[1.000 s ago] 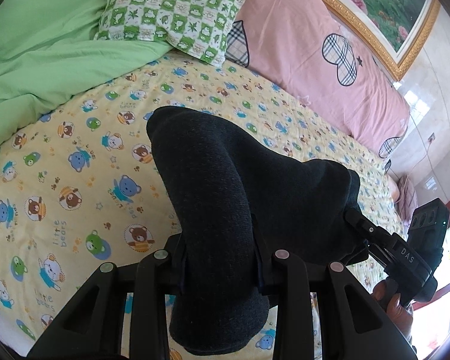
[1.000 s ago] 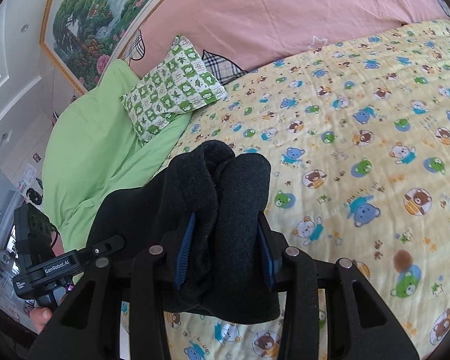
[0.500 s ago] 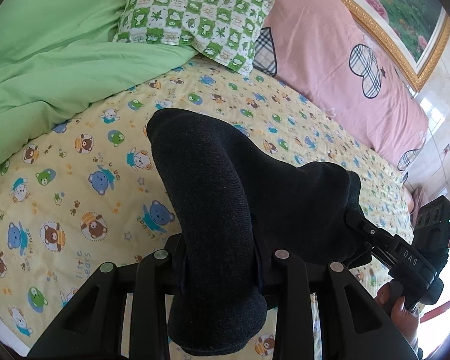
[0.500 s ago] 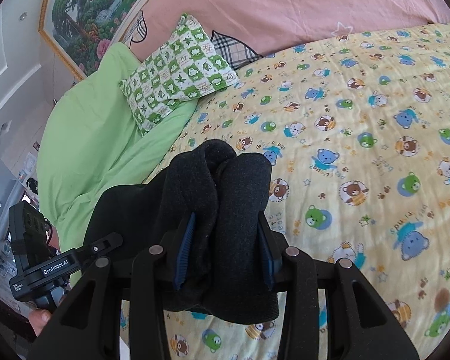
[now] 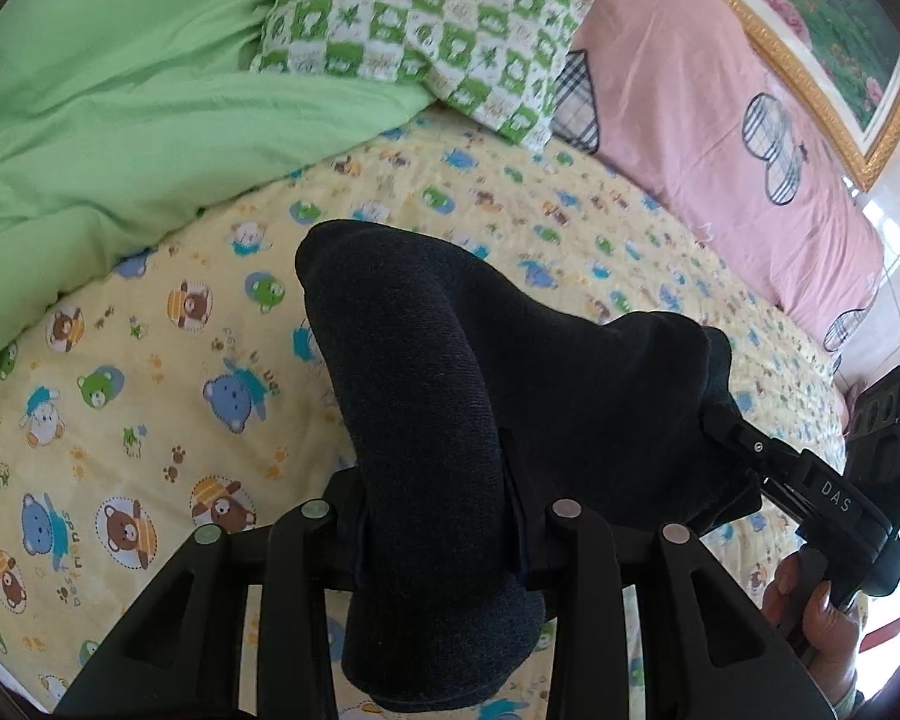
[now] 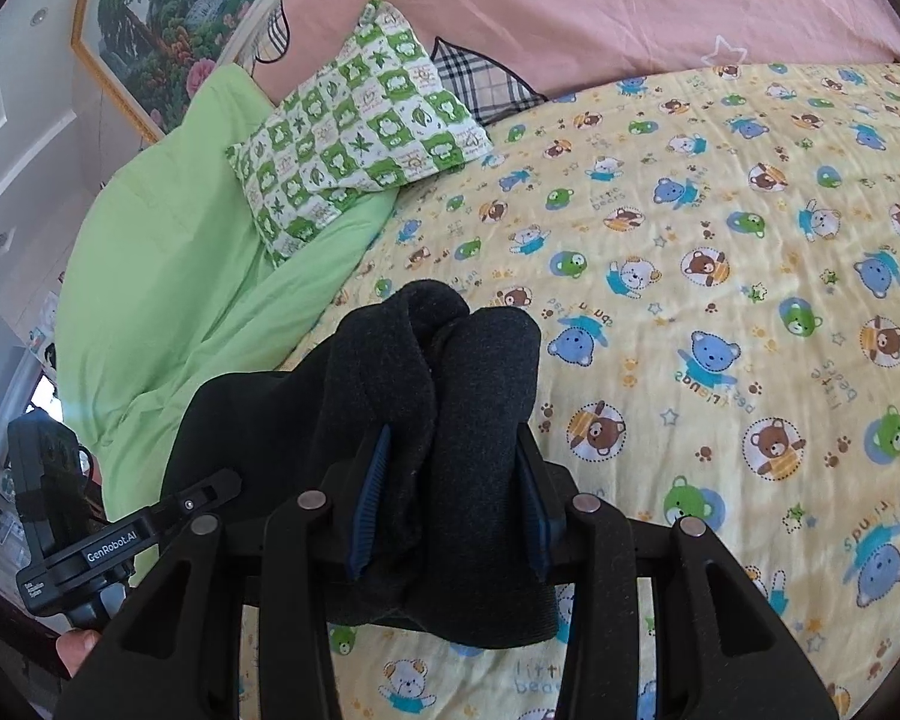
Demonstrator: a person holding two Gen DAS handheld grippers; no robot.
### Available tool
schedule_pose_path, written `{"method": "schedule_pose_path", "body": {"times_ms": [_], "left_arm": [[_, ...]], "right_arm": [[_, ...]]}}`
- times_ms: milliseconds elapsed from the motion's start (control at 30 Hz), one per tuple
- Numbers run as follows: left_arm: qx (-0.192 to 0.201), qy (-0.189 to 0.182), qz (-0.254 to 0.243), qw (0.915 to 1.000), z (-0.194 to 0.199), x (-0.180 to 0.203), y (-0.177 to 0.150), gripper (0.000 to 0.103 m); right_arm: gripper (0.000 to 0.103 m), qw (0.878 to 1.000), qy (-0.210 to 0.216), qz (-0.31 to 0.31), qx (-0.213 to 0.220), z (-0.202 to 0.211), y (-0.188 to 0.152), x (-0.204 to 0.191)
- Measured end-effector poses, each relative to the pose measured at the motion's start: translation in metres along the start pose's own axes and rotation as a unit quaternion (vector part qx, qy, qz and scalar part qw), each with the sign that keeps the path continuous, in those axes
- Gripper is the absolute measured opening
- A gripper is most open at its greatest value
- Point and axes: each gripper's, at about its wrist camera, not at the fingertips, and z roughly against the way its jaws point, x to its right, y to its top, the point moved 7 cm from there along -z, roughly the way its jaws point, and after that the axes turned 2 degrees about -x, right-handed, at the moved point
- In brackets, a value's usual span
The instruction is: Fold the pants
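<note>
Dark charcoal knit pants (image 5: 426,372) hang bunched between my two grippers, held above the yellow bear-print bedsheet (image 5: 150,360). My left gripper (image 5: 438,516) is shut on one thick roll of the fabric. My right gripper (image 6: 450,498) is shut on a doubled fold of the pants (image 6: 450,396); its blue pads (image 6: 369,498) press the cloth. The right gripper also shows at the right of the left wrist view (image 5: 810,486), the left gripper at the lower left of the right wrist view (image 6: 126,534). The fingertips are hidden by cloth.
A green quilt (image 5: 120,90) lies bunched on the left of the bed. A green-and-white checked pillow (image 5: 438,30) rests against a pink pillow with plaid hearts (image 5: 720,120). A framed painting (image 6: 168,18) hangs behind the bed.
Both grippers have carried the pants toward the head of the bed; the checked pillow and green quilt appear closer and lower in view. The grips are unchanged.
</note>
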Motion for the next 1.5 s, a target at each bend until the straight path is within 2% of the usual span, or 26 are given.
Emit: {"method": "schedule_pose_path", "body": {"times_ms": [67, 133, 233, 433, 533, 633, 867, 967, 1200, 1300, 1433, 1500], "left_arm": [[-0.003, 0.004, 0.002, 1.0, -0.006, -0.006, -0.003, 0.043], [-0.006, 0.007, 0.002, 1.0, -0.01, -0.011, -0.007, 0.061], [-0.007, 0.017, -0.003, 0.9998, -0.015, -0.016, -0.012, 0.07], [-0.014, 0.014, 0.006, 0.9998, -0.029, -0.022, -0.013, 0.083], [-0.017, 0.01, 0.013, 0.9997, -0.028, -0.023, -0.013, 0.084], [-0.018, 0.014, 0.018, 0.9996, -0.022, -0.022, -0.015, 0.084], [-0.018, 0.028, 0.02, 0.9993, -0.003, -0.023, -0.03, 0.084], [-0.016, 0.034, 0.01, 0.9992, 0.006, -0.018, -0.038, 0.084], [0.007, 0.072, -0.055, 0.9959, 0.029, 0.006, -0.05, 0.084], [0.009, 0.076, -0.072, 0.9944, 0.034, 0.014, -0.053, 0.084], [0.01, 0.075, -0.077, 0.9941, 0.039, 0.017, -0.056, 0.084], [0.008, 0.075, -0.074, 0.9944, 0.038, 0.016, -0.056, 0.085]], "right_arm": [[0.046, 1.0, -0.019, 0.003, -0.011, -0.008, -0.003, 0.004], [0.049, 0.999, -0.035, 0.008, -0.012, -0.012, -0.006, 0.008], [0.052, 0.996, -0.078, 0.024, -0.021, -0.018, -0.009, 0.02], [0.065, 0.996, -0.084, 0.012, -0.027, -0.029, -0.011, 0.041], [0.069, 0.997, -0.076, 0.005, -0.023, -0.031, -0.012, 0.046], [0.069, 0.997, -0.071, -0.004, -0.017, -0.028, -0.012, 0.048], [0.069, 0.996, -0.09, -0.015, -0.005, -0.008, -0.016, 0.053], [0.07, 0.995, -0.101, 0.001, -0.005, 0.002, -0.019, 0.049], [0.071, 0.994, -0.095, 0.052, -0.01, 0.017, -0.025, 0.029], [0.071, 0.994, -0.085, 0.073, -0.009, 0.022, -0.028, 0.017], [0.081, 0.993, -0.079, 0.089, -0.01, 0.025, -0.034, 0.007], [0.082, 0.992, -0.077, 0.1, -0.009, 0.027, -0.038, 0.003]]}}
